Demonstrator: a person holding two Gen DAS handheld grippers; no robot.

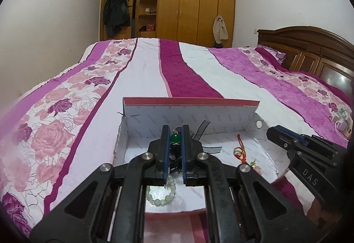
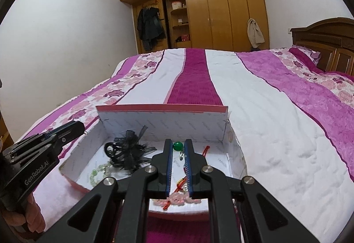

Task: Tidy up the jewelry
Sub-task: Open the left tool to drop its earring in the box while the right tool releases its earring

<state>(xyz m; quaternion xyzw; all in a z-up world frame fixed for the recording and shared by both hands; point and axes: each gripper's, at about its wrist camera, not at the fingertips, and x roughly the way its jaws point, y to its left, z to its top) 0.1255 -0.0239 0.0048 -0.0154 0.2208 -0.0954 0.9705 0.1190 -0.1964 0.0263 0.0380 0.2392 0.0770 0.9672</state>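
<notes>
Both our grippers, left (image 1: pixel 176 132) and right (image 2: pixel 178 145), hover over the box (image 2: pixel 163 120) on the bed (image 2: pixel 265 99) with jaws closed, empty. In the box lie a green pendant (image 2: pixel 178 146), bead bracelet (image 1: pixel 162 193), black bow (image 2: pixel 129 151) and red charm (image 1: pixel 239 151).

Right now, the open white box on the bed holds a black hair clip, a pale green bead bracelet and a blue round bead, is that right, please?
Not quite: the round bead is green, not blue, as the right wrist view shows. The black hair clip and pale green bead bracelet do lie in the open white box on the bed.

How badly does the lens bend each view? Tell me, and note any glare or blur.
Left wrist view: strong fisheye, the bed bulges, the corners go black; the box stays sharp, with no glare on it. Right wrist view: the same curving, the wardrobe bows, soft even room light, the box's near rim slightly soft.
</notes>
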